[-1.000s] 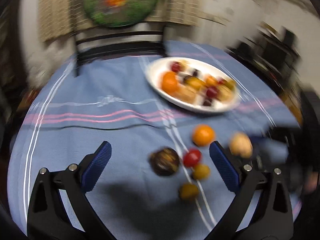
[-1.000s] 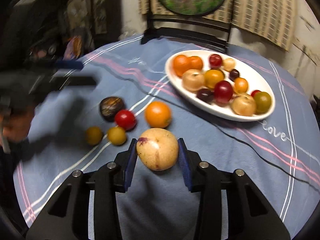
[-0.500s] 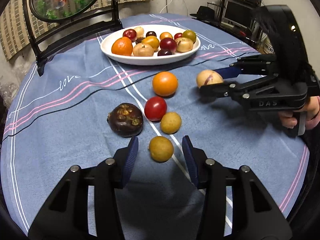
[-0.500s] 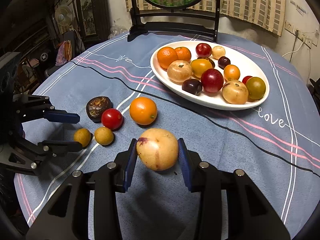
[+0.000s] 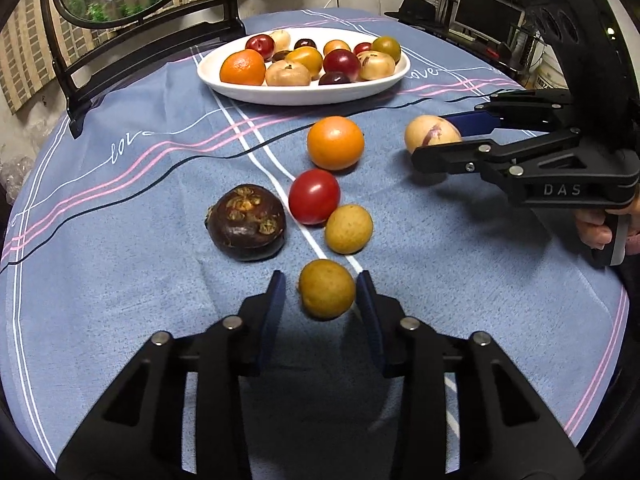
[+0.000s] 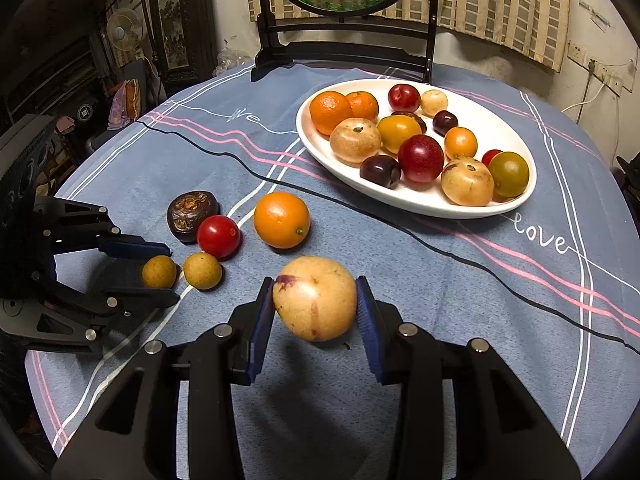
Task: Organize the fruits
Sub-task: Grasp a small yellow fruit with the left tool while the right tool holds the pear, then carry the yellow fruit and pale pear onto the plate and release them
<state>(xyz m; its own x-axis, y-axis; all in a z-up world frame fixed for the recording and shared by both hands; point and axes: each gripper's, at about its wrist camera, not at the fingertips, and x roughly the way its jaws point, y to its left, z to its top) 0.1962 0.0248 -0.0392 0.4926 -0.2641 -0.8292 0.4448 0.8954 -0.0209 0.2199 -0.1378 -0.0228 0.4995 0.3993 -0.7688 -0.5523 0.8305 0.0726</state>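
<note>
My left gripper (image 5: 320, 292) is low over the blue tablecloth, its jaws closing around a small yellow-brown fruit (image 5: 326, 294). The right pad is at the fruit's skin and a thin gap shows at the left pad. Beyond it lie a second small yellow fruit (image 5: 349, 229), a red tomato (image 5: 314, 196), a dark brown fruit (image 5: 246, 222) and an orange (image 5: 335, 143). My right gripper (image 6: 316, 308) is shut on a pale yellow fruit (image 6: 316, 304) with a purple mark, just above the cloth. A white oval plate (image 6: 400, 200) with several fruits stands at the back right.
A dark wooden stand with a round painted screen (image 6: 344, 52) rises at the table's far edge. A hand (image 5: 596, 228) grips the right gripper's handle. A desk with a monitor (image 5: 484, 20) stands past the round table's right edge.
The left gripper's jaws came from wide apart to narrow around the small yellow-brown fruit, and the gripper dropped closer to the cloth. The right gripper kept still with the pale fruit.
</note>
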